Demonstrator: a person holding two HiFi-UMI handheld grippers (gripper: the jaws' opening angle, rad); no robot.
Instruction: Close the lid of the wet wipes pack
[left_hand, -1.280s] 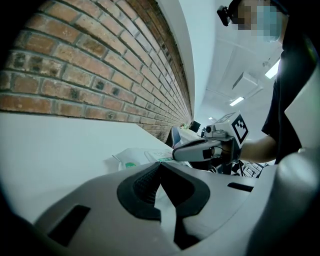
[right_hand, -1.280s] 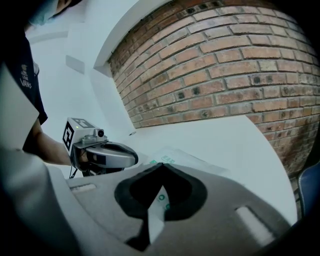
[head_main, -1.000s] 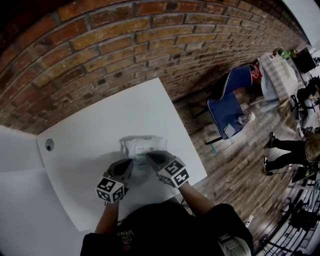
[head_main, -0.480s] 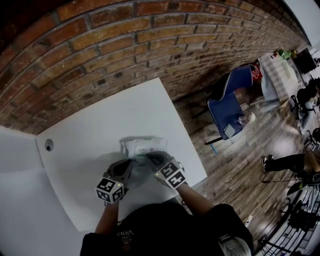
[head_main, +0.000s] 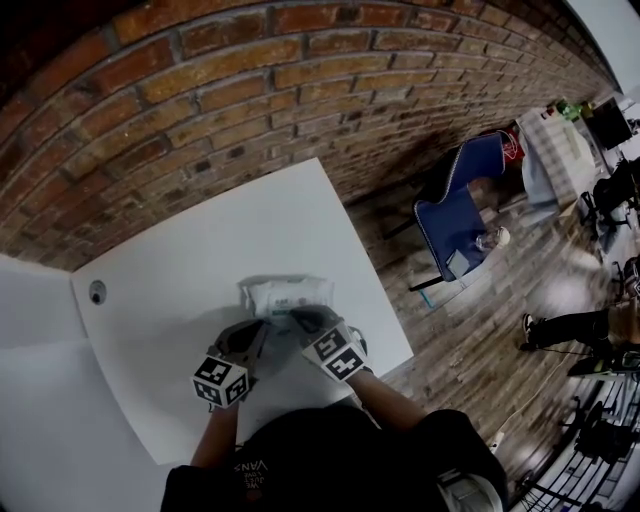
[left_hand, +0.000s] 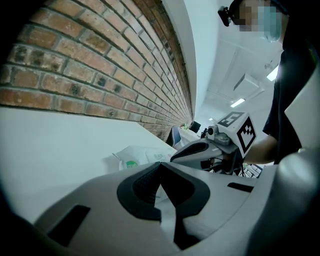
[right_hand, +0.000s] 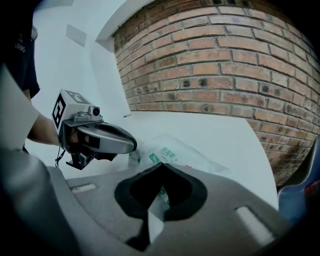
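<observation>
The wet wipes pack (head_main: 285, 294) is a white soft pack with green print, lying flat on the white table (head_main: 200, 260). Both grippers sit at its near edge. In the head view my left gripper (head_main: 262, 326) is at the pack's near-left corner and my right gripper (head_main: 299, 316) at its near-right side. The left gripper view has its own jaws (left_hand: 159, 166) shut tip to tip, the pack (left_hand: 134, 157) just beyond, and the right gripper (left_hand: 174, 158) over it. In the right gripper view its jaws (right_hand: 161, 166) are shut above the pack (right_hand: 176, 152), with the left gripper (right_hand: 132, 145) alongside. The lid is hidden.
A brick wall (head_main: 230, 90) runs behind the table. A small round grommet (head_main: 97, 291) sits near the table's left edge, where a second white table (head_main: 35, 400) adjoins. A blue chair (head_main: 456, 214) stands on the wooden floor to the right, with people farther off.
My right gripper has shifted slightly left and closer in over the pack's near side. The left gripper and the pack have stayed put.
</observation>
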